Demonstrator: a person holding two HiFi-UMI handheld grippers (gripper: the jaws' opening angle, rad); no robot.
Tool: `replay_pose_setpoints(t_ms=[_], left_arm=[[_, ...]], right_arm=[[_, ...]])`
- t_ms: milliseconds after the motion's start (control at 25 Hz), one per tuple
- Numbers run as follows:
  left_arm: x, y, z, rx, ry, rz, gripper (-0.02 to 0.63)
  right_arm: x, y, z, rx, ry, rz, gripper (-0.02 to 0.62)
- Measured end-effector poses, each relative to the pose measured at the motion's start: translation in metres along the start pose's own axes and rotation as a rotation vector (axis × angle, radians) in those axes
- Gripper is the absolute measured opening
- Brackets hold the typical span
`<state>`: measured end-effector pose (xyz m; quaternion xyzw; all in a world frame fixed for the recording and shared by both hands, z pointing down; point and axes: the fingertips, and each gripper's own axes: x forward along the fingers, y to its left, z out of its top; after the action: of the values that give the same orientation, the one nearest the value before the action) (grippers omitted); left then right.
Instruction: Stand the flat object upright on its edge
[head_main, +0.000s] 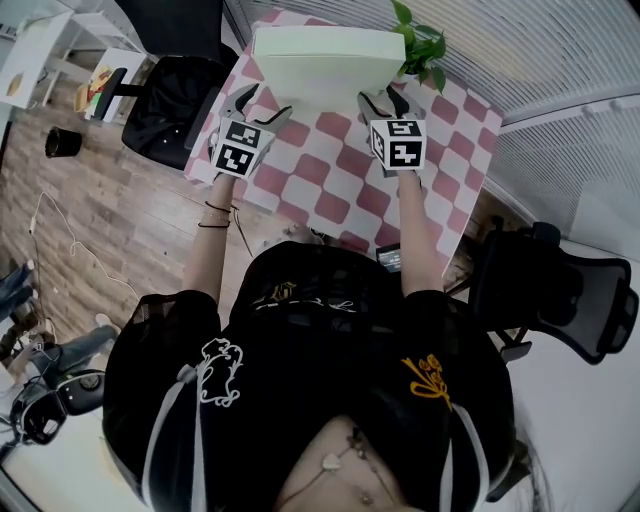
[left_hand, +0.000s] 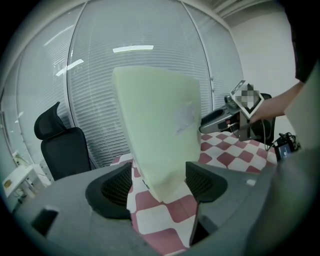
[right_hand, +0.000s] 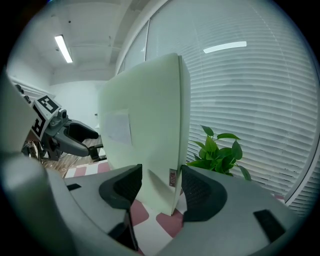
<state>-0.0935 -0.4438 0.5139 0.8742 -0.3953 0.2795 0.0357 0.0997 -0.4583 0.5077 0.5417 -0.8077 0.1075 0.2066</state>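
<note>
A thick, pale cream slab (head_main: 320, 55) stands upright on its long edge on the pink-and-white checked table (head_main: 330, 190). My left gripper (head_main: 262, 103) is at its left end. In the left gripper view the slab's lower corner (left_hand: 160, 125) sits between the pads of that gripper (left_hand: 159, 182); one pad meets it and a thin gap shows at the other. My right gripper (head_main: 383, 100) is at the slab's right end. In the right gripper view this gripper (right_hand: 161, 187) has both pads against the slab (right_hand: 145, 125).
A potted green plant (head_main: 420, 45) stands just behind the slab's right end, close to my right gripper. Window blinds run along the far side of the table. Black office chairs stand to the left (head_main: 165, 105) and to the right (head_main: 560, 290).
</note>
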Motion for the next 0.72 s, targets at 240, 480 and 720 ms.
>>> replay_pose_setpoints(t_ms=[240,480,720], left_arm=[[-0.007,-0.009,-0.006,-0.011,0.008,-0.014,0.336],[-0.015,-0.033,-0.011,-0.026,0.013,-0.059,0.336],[-0.032,-0.067,-0.011,-0.040,-0.009,-0.095,0.334]], right_arm=[[0.000,-0.002,0.001,0.019,-0.004,-0.006,0.250],[-0.017,0.000,-0.001,0.040,-0.020,-0.009,0.249],[-0.053,0.018,-0.016,0.104,-0.045,0.022,0.249]])
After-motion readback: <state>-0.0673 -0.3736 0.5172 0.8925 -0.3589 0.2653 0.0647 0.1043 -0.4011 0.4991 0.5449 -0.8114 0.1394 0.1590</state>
